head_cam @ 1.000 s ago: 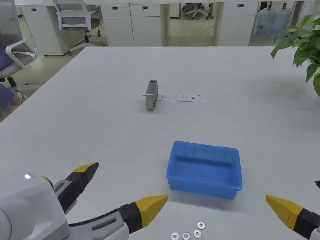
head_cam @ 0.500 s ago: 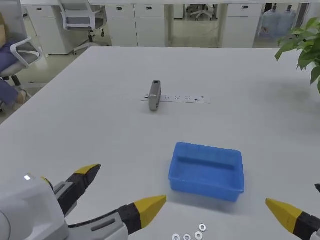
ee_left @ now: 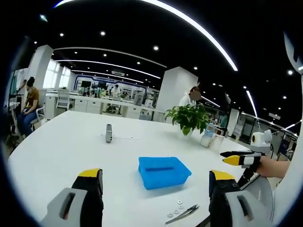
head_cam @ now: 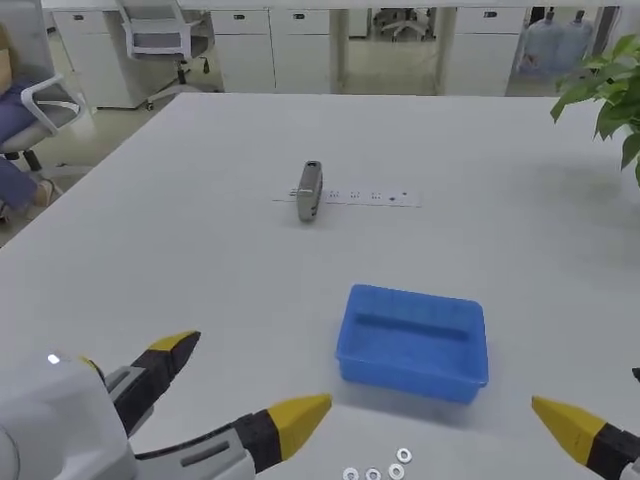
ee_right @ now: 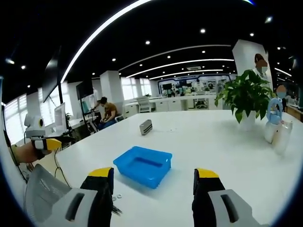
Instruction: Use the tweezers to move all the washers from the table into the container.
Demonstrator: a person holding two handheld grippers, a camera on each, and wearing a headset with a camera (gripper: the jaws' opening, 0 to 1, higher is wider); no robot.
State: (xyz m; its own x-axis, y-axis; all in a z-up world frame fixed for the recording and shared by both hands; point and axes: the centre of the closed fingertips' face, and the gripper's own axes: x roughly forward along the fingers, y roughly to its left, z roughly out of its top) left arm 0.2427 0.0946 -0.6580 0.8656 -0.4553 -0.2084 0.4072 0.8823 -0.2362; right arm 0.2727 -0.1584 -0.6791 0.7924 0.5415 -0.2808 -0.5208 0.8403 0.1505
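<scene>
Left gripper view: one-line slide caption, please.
Open left tool over white table; blue container ahead, washers and tweezers lying nearer.

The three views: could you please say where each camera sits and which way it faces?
Head view: on the person's head, looking forward and down at the blue container; the open left gripper shows bottom left.
Left gripper view: on the left gripper, looking along its jaws at the container, washers and tweezers; the right gripper enters from the right.
Right gripper view: on the right gripper, facing the container; the left gripper enters from the left.
Both gripper views share the container and potted plant.
</scene>
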